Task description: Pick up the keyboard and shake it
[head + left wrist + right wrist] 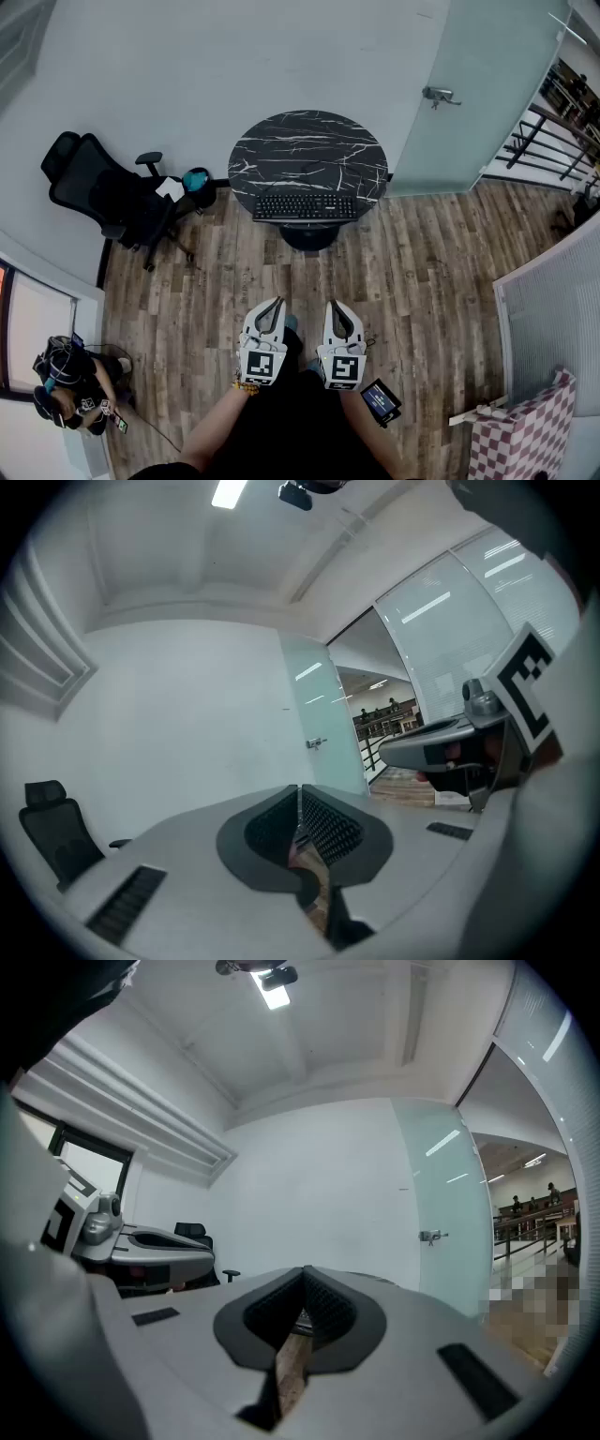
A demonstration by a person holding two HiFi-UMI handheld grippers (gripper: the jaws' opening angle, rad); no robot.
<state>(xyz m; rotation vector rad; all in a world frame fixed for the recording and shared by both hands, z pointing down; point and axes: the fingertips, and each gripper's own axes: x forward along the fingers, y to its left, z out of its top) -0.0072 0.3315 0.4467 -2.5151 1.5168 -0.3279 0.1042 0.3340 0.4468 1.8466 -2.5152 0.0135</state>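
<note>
A black keyboard (305,207) lies along the near edge of a round black marble table (281,141), far ahead of me in the head view. My left gripper (273,308) and right gripper (339,312) are held side by side close to my body, well short of the table. Both are shut with nothing between the jaws. In the left gripper view the left gripper (300,789) shows closed jaws pointing level at the white wall. The right gripper (305,1271) looks the same in its own view. The keyboard barely shows in either gripper view.
A black office chair (103,192) stands left of the table by the wall. A frosted glass door (469,84) with a handle is at the back right. A person crouches at the lower left (70,384). A checkered cloth (530,436) is at the lower right. Wooden floor lies between me and the table.
</note>
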